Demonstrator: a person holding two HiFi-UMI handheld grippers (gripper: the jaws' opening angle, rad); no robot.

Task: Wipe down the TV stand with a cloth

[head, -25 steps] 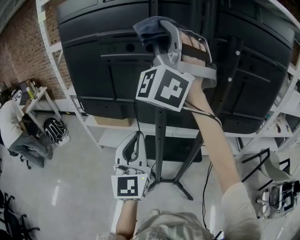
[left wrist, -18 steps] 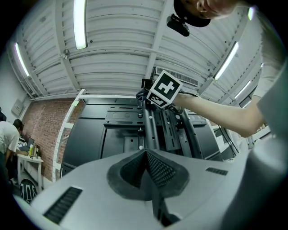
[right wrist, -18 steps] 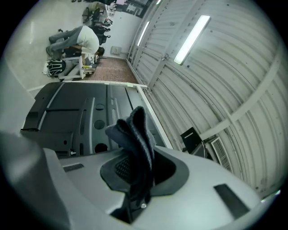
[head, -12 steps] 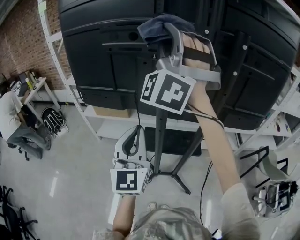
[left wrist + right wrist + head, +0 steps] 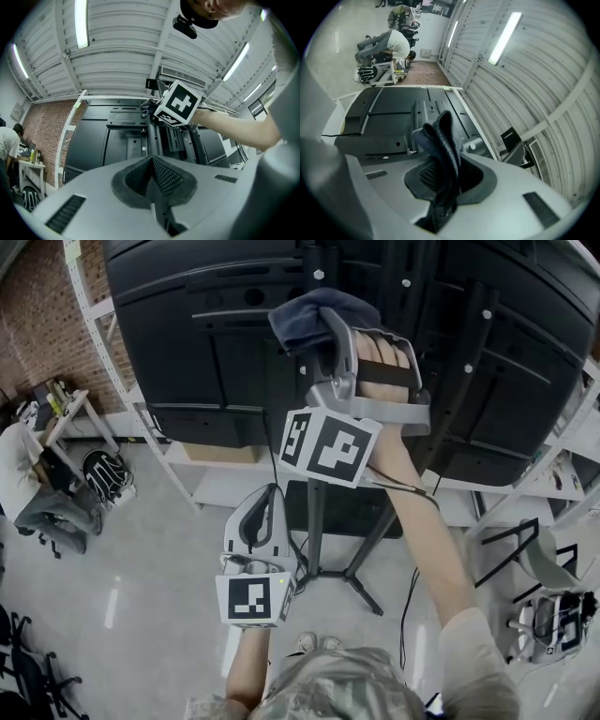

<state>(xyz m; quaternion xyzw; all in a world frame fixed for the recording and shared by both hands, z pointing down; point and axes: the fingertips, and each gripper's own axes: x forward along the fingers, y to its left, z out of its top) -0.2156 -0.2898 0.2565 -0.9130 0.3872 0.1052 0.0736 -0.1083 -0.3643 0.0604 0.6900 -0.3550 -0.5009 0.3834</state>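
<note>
Two claws in play, listed left to right in the head view.

- Far left: brick wall (image 5: pixel 37 324), and a person (image 5: pixel 23 488) seated at a small bench (image 5: pixel 70 432), with a backpack (image 5: pixel 111 495) on the floor (image 5: pixel 141 615) beside them. White shelving (image 5: pixel 117 371) runs down next to them.
- Left claw (image 5: pixel 269 512): held low and pointing up at the stand, well below the cloth. In the left gripper view its jaws are together with nothing between them (image 5: pixel 152 168). Marker cube (image 5: pixel 253 599) faces the head camera.
- TV stand (image 5: pixel 315 521): black upright pole on splayed feet, carrying a big black TV (image 5: pixel 197 343) seen from the back.
- Right claw (image 5: pixel 330 329): raised high, jaws clamped on a dark folded cloth (image 5: pixel 305 315). The right gripper view shows the cloth (image 5: pixel 440 136) standing up out of the closed jaws (image 5: pixel 443 171), with the TV back panel (image 5: pixel 389 122) just beyond it.
- The cloth sits at the top of the pole against the TV back. It's probably touching, but I can't confirm contact from these angles.
- Print: only the black-and-white square patterns on the cubes can be made out (right cube (image 5: pixel 328 446), also (image 5: pixel 180 104)). Anything else is too small to read.
</note>
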